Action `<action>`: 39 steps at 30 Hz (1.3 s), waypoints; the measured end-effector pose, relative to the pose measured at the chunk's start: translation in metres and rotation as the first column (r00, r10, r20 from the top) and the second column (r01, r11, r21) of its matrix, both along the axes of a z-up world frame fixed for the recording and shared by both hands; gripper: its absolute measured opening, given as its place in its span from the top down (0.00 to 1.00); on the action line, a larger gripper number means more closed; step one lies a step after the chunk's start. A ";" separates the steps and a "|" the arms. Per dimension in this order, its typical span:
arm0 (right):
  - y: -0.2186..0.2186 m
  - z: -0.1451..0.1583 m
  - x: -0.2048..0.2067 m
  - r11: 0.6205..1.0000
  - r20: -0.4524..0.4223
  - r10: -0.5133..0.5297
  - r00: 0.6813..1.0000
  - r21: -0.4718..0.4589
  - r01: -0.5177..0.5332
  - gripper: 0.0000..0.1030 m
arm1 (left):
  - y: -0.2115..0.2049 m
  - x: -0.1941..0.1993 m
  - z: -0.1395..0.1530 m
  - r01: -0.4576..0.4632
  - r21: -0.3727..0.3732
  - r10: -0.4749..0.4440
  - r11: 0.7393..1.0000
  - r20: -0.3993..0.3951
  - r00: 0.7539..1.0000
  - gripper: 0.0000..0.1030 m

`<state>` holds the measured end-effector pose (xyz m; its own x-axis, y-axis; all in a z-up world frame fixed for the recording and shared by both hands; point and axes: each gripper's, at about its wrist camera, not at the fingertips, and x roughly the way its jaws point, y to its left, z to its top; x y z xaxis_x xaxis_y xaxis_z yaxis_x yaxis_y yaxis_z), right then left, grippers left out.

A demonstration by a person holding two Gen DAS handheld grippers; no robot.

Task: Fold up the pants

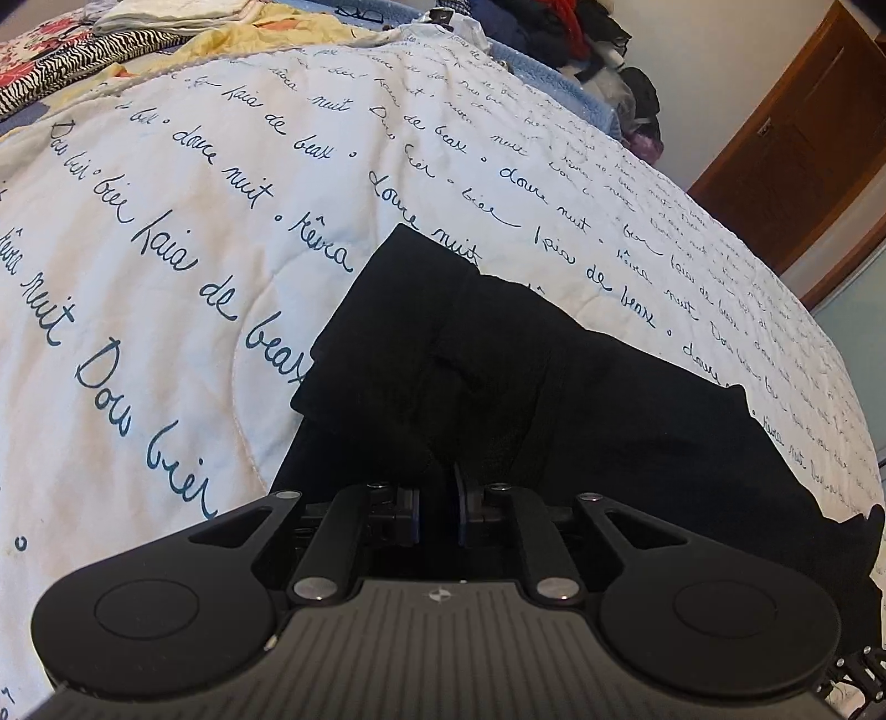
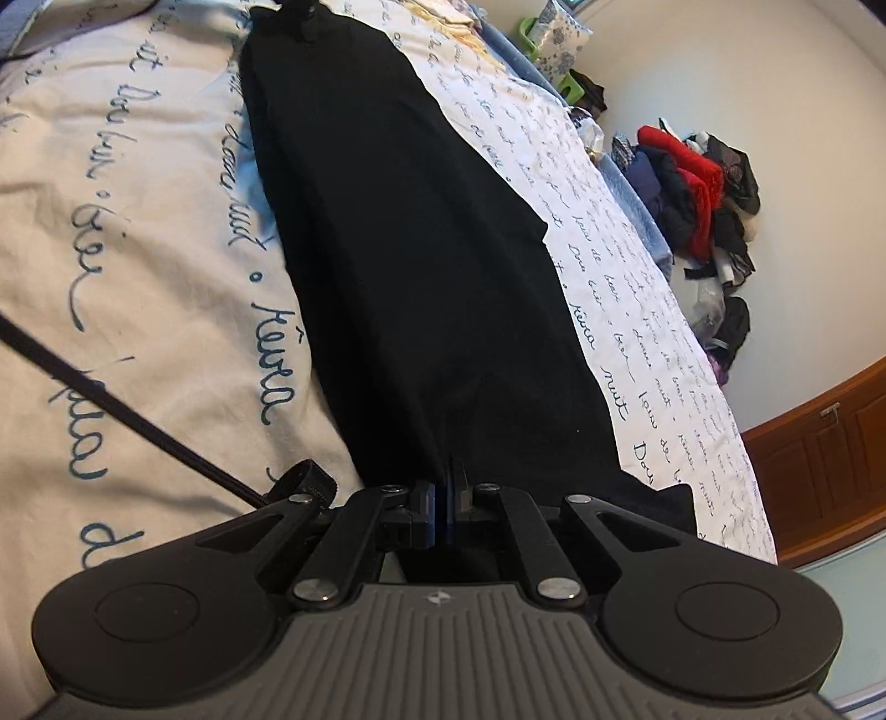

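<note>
Black pants [image 1: 554, 399] lie on a white quilt [image 1: 194, 221] printed with blue script. In the left wrist view they are bunched, with one end folded back over the rest. My left gripper [image 1: 438, 509] sits low on this bunch, its pads [image 1: 414, 515] a narrow gap apart, with a fold of the black cloth loose between them. In the right wrist view the pants [image 2: 415, 249] stretch away long and flat across the quilt [image 2: 138, 221]. My right gripper [image 2: 442, 512] is shut, pads together, on the near end of the pants.
A heap of dark and red clothes [image 2: 698, 194] stands by the wall past the bed's far side. Folded linens [image 1: 111, 33] lie at the head of the bed. A wooden door [image 1: 803, 138] is at the right. A black strap [image 2: 111, 399] runs across the quilt to my right gripper.
</note>
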<state>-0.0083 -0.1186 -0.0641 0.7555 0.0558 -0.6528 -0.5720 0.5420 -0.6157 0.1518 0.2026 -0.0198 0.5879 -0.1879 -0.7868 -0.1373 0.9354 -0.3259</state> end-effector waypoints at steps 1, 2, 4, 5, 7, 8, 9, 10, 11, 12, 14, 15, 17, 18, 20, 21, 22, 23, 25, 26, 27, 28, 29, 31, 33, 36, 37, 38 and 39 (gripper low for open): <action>0.001 -0.002 -0.001 1.000 -0.001 -0.002 1.000 -0.010 0.002 0.96 | -0.001 -0.002 0.003 0.005 0.009 -0.005 1.000 0.003 1.000 0.80; 0.002 -0.003 -0.002 1.000 0.005 -0.006 1.000 -0.017 0.006 0.96 | 0.000 -0.003 0.006 0.007 0.011 -0.007 1.000 0.004 1.000 0.78; 0.001 -0.003 -0.005 1.000 0.014 -0.020 1.000 -0.009 0.021 0.96 | 0.003 -0.008 0.012 -0.010 0.006 0.010 1.000 -0.001 1.000 0.71; -0.001 -0.002 -0.007 1.000 0.013 -0.027 1.000 0.001 0.027 0.95 | 0.003 -0.010 0.017 -0.023 0.019 0.023 1.000 0.001 1.000 0.66; -0.007 0.002 -0.010 0.999 0.009 -0.041 0.999 0.032 0.041 0.93 | 0.000 -0.017 0.028 -0.055 0.097 0.053 0.994 0.025 0.998 0.63; -0.011 0.004 -0.012 0.997 0.004 -0.050 0.999 0.055 0.050 0.92 | -0.003 -0.020 0.035 -0.066 0.137 0.060 0.988 0.045 0.997 0.63; -0.016 0.007 -0.013 0.995 -0.002 -0.060 0.998 0.084 0.060 0.91 | -0.007 -0.023 0.041 -0.075 0.166 0.065 0.983 0.065 0.996 0.62; -0.022 0.011 -0.015 0.991 -0.015 -0.068 0.998 0.118 0.070 0.91 | -0.011 -0.027 0.049 -0.081 0.188 0.065 0.979 0.091 0.994 0.61; -0.030 0.016 -0.016 0.984 -0.032 -0.078 0.996 0.160 0.082 0.91 | -0.018 -0.031 0.056 -0.077 0.201 0.054 0.976 0.115 0.992 0.58; -0.040 0.022 -0.017 0.971 -0.048 -0.096 0.994 0.217 0.104 0.91 | -0.027 -0.034 0.063 -0.062 0.216 0.032 0.974 0.142 0.989 0.55; -0.066 0.033 -0.016 0.918 -0.078 -0.162 0.984 0.354 0.179 0.89 | -0.049 -0.039 0.075 -0.011 0.234 -0.035 0.972 0.190 0.981 0.48; -0.079 0.036 -0.014 0.882 -0.094 -0.211 0.973 0.411 0.231 0.88 | -0.064 -0.039 0.078 0.033 0.237 -0.084 0.971 0.208 0.975 0.43; -0.107 0.035 -0.010 0.804 -0.141 -0.318 0.938 0.484 0.345 0.87 | -0.097 -0.039 0.078 0.147 0.231 -0.199 0.962 0.223 0.954 0.39; -0.120 0.032 -0.009 0.765 -0.175 -0.361 0.916 0.507 0.398 0.87 | -0.113 -0.038 0.076 0.198 0.224 -0.247 0.954 0.220 0.944 0.39; -0.143 0.020 -0.009 0.690 -0.281 -0.409 0.868 0.526 0.496 0.87 | -0.151 -0.036 0.066 0.318 0.202 -0.356 0.926 0.194 0.914 0.39; -0.153 0.017 -0.013 0.658 -0.304 -0.410 0.860 0.555 0.510 0.87 | -0.168 -0.036 0.061 0.372 0.187 -0.404 0.909 0.181 0.897 0.40; -0.164 0.019 -0.018 0.613 -0.312 -0.410 0.857 0.602 0.512 0.87 | -0.188 -0.036 0.054 0.432 0.171 -0.458 0.886 0.167 0.873 0.40; -0.176 0.022 -0.019 0.556 -0.326 -0.431 0.842 0.639 0.532 0.86 | -0.206 -0.038 0.049 0.481 0.161 -0.504 0.862 0.159 0.849 0.40; -0.204 0.029 -0.020 0.423 -0.324 -0.515 0.793 0.709 0.564 0.83 | -0.243 -0.042 0.039 0.572 0.149 -0.590 0.807 0.153 0.793 0.40; -0.221 0.031 -0.018 0.338 -0.334 -0.554 0.763 0.747 0.573 0.73 | -0.259 -0.044 0.037 0.606 0.149 -0.624 0.781 0.152 0.767 0.40; -0.240 0.032 -0.017 0.242 -0.357 -0.585 0.728 0.780 0.577 0.65 | -0.277 -0.049 0.034 0.643 0.149 -0.660 0.751 0.156 0.735 0.40; -0.259 0.031 -0.014 0.146 -0.383 -0.605 0.698 0.809 0.569 0.46 | -0.292 -0.052 0.032 0.672 0.149 -0.688 0.725 0.161 0.707 0.40; -0.276 0.028 -0.011 0.062 -0.406 -0.606 0.683 0.833 0.550 0.38 | -0.307 -0.056 0.030 0.694 0.151 -0.710 0.704 0.165 0.684 0.39; -0.304 0.020 -0.003 -0.079 -0.456 -0.592 0.665 0.854 0.515 0.38 | -0.334 -0.062 0.027 0.733 0.160 -0.750 0.661 0.170 0.639 0.39; -0.326 0.009 0.007 -0.204 -0.520 -0.567 0.640 0.840 0.502 0.38 | -0.358 -0.068 0.022 0.761 0.182 -0.782 0.623 0.172 0.599 0.39; -0.352 -0.009 0.021 -0.371 -0.587 -0.510 0.629 0.810 0.454 0.38 | -0.385 -0.077 0.014 0.785 0.229 -0.818 0.576 0.171 0.550 0.39; -0.358 -0.014 0.025 -0.411 -0.601 -0.502 0.621 0.798 0.440 0.38 | -0.391 -0.077 0.011 0.790 0.245 -0.828 0.561 0.164 0.537 0.39; -0.363 -0.017 0.029 -0.436 -0.608 -0.500 0.617 0.792 0.428 0.40 | -0.398 -0.078 0.009 0.794 0.261 -0.835 0.550 0.159 0.526 0.39; -0.368 -0.019 0.034 -0.448 -0.609 -0.499 0.616 0.790 0.418 0.40 | -0.404 -0.080 0.005 0.796 0.276 -0.842 0.540 0.155 0.517 0.39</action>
